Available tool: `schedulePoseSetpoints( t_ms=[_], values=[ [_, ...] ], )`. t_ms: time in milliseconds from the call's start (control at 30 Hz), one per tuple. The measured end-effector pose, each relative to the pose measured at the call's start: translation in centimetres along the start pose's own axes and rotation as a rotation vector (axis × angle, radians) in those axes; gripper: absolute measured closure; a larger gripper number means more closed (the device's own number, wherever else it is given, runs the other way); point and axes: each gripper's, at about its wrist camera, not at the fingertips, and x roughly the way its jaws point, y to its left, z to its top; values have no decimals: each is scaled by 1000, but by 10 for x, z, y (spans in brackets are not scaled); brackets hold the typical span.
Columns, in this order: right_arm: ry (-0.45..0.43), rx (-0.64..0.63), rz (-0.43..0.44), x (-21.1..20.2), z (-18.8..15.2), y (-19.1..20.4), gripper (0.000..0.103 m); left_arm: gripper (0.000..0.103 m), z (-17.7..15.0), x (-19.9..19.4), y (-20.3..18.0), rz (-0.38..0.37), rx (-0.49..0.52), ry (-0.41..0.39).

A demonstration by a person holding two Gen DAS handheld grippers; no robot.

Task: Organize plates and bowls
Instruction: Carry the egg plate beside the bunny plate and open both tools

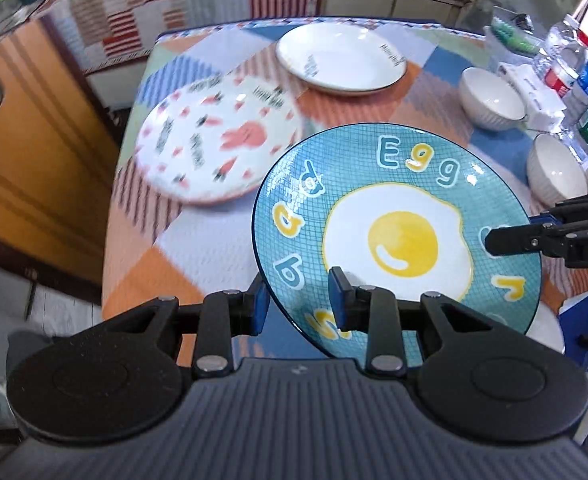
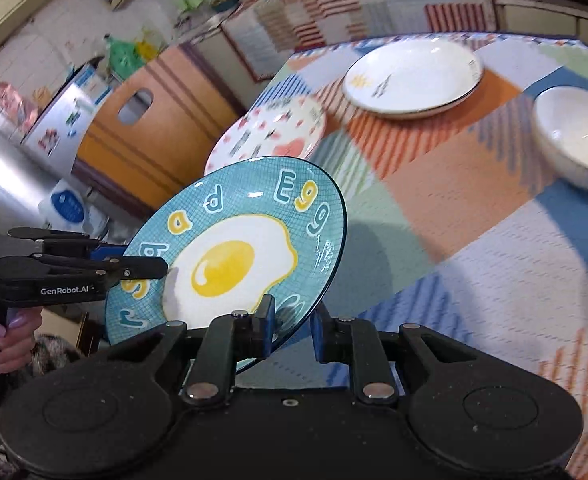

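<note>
Egg plate [image 1: 394, 236] held tilted above table [image 1: 213, 248], lower centre of frame; rim clamped by left gripper [image 1: 300, 300] and right gripper [image 2: 291, 332], two-sided grip probably for balance; rabbit plate [image 1: 217, 144] upper left, likely stack target.

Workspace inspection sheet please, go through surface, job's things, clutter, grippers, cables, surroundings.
Surface: table under a patchwork cloth.
Job's things: egg plate held up, tilted; rabbit plate, white plate and two white bowls on the cloth.
Clutter: water bottles at the table's edge.
Grippers: left gripper and right gripper both clamp the egg plate's rim.
Cables: nothing seen.
Surroundings: orange chair, cabinets, a hand on the left gripper's handle.
</note>
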Motion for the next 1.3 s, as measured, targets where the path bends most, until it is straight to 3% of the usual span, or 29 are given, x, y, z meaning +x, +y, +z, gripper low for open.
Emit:
schedulePoseSetpoints(
  t_ms=[267, 433, 767, 1000, 1300],
  values=[
    [-57, 8, -79, -27, 13, -27, 80, 74, 39, 19, -36, -53, 64, -14],
    [-73, 13, -122, -30, 19, -49, 79, 74, 60, 47, -43, -107, 51, 22],
    [-43, -15, -167, -13, 23, -76, 79, 74, 68, 98, -44, -155, 15, 55],
    [-16, 8, -181, 17, 21, -96, 78, 74, 73, 132, -49, -97, 26, 74],
    [17, -22, -223, 36, 16, -97, 74, 73, 68, 151, -48, -91, 9, 110]
  ],
)
